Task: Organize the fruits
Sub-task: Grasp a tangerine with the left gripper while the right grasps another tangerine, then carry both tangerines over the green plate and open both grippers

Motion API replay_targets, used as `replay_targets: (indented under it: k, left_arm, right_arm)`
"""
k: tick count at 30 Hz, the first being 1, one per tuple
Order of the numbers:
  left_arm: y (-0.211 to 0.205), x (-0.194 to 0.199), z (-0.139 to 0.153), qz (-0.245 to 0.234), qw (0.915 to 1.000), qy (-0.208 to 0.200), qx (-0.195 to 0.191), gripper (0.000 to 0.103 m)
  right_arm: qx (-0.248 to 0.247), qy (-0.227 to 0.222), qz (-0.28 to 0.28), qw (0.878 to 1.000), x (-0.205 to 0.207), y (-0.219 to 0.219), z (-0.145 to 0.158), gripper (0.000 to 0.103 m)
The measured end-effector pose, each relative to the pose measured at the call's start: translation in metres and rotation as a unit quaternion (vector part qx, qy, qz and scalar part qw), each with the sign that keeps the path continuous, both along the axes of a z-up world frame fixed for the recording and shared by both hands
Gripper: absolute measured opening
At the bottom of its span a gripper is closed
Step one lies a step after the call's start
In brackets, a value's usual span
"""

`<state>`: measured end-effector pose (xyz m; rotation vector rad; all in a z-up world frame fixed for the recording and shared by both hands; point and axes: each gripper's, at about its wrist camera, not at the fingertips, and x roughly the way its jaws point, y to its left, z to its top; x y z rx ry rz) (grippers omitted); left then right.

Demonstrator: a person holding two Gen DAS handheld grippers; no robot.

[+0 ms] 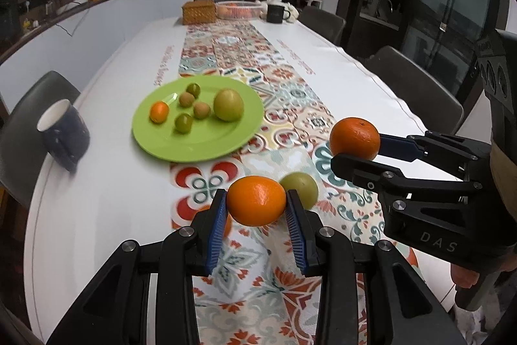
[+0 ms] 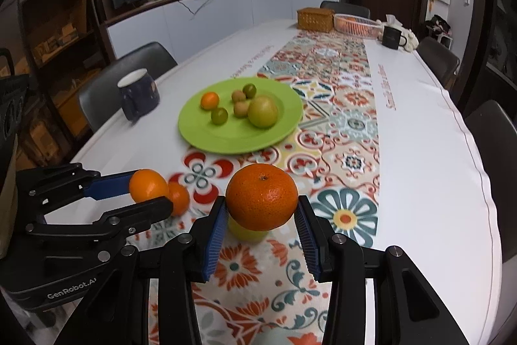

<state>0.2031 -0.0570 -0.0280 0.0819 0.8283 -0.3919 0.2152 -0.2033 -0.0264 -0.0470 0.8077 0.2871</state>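
My left gripper [image 1: 256, 206] is shut on a smooth orange [image 1: 256, 200] held above the patterned runner; it also shows in the right wrist view [image 2: 149, 186]. My right gripper [image 2: 261, 210] is shut on a dimpled mandarin [image 2: 261, 197], also seen in the left wrist view [image 1: 354, 137]. A green plate [image 1: 200, 147] ahead holds a large green fruit [image 1: 228, 104], a small orange [image 1: 159, 112] and several small green and brown fruits. A green fruit [image 1: 302, 187] lies on the runner beyond the left gripper. Another orange [image 2: 179, 199] lies on the runner behind the left gripper.
A dark blue mug [image 1: 64, 136] stands left of the plate near the table edge. At the far end stand a wicker box [image 1: 198, 11], a pink basket [image 1: 238, 9] and a black mug [image 1: 275, 13]. Grey chairs [image 1: 416, 86] line the table sides.
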Motion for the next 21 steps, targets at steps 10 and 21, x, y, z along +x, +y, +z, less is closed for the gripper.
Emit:
replay_targets:
  k: [10, 21]
  left_arm:
    - [0.021, 0.014, 0.022, 0.020, 0.9991, -0.036, 0.003, 0.036]
    - [0.034, 0.051, 0.043, 0.033, 0.9969, -0.070, 0.017, 0.036]
  right_arm:
    - [0.008, -0.027, 0.002, 1.000, 0.019, 0.018, 0.021, 0.043]
    - [0.010, -0.047, 0.009, 0.999, 0.055, 0.037, 0.038, 0.043]
